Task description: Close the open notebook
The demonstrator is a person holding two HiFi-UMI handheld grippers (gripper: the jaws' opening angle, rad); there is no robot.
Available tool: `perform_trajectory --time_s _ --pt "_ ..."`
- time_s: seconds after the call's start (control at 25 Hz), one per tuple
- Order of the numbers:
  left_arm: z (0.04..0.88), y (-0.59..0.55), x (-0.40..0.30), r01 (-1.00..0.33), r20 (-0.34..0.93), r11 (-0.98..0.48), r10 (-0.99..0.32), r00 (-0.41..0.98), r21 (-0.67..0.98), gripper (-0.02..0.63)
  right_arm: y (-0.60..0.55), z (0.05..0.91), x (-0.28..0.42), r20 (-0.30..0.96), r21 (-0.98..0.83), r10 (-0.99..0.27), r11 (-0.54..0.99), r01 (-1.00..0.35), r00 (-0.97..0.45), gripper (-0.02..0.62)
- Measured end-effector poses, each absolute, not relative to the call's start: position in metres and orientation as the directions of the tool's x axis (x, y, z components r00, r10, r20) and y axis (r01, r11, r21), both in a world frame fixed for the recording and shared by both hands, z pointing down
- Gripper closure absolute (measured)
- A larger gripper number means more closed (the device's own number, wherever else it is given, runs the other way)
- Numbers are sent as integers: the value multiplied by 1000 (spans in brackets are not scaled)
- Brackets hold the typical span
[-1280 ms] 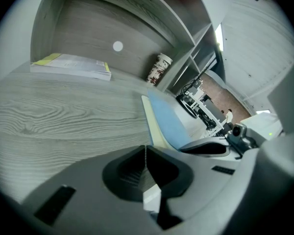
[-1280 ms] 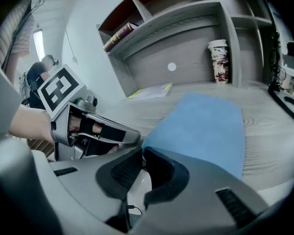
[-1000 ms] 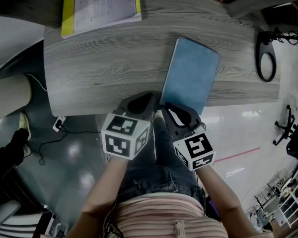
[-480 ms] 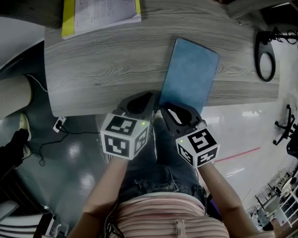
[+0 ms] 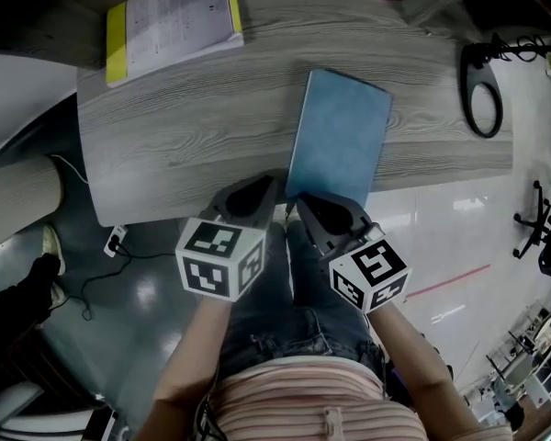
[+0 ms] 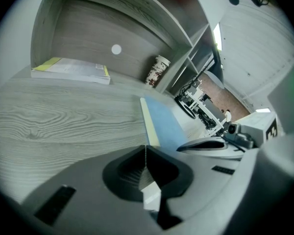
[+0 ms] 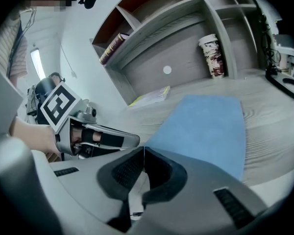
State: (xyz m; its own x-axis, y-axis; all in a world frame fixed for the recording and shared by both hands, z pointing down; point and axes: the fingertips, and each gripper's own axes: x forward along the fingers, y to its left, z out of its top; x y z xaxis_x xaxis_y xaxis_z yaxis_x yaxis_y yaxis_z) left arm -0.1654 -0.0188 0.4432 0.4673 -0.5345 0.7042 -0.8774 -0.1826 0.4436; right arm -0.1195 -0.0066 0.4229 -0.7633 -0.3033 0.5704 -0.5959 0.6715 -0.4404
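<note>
The notebook lies closed on the grey wooden table, its blue cover up and its near end at the table's front edge. In the left gripper view the notebook shows its pale page edge; in the right gripper view the notebook fills the middle. My left gripper hovers at the front edge, just left of the notebook's near corner, jaws shut and empty. My right gripper sits close beside it at the notebook's near end, also shut with nothing between the jaws. Neither visibly touches the notebook.
A yellow-spined book lies at the table's back left. A patterned paper cup stands by the shelf wall at the back. A black ring-shaped object rests at the right end. Below the front edge are the person's legs and the floor.
The right gripper has rolled a little in the hand, its marker cube turned. The left gripper has held still, and the notebook lies closed as before.
</note>
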Motion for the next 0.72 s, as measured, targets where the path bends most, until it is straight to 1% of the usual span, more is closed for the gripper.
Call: perform_trajectory --time_s 0.32,0.72 --pt "425 -26 -159 -882 678 -225 -571 463 413 594 -20 398 -99 493 -459 -421 617 -639 -761 588" --pt "390 -40 -135 -879 615 -305 -629 476 368 594 -36 364 -60 409 -441 -597 534 -722 -691 588"
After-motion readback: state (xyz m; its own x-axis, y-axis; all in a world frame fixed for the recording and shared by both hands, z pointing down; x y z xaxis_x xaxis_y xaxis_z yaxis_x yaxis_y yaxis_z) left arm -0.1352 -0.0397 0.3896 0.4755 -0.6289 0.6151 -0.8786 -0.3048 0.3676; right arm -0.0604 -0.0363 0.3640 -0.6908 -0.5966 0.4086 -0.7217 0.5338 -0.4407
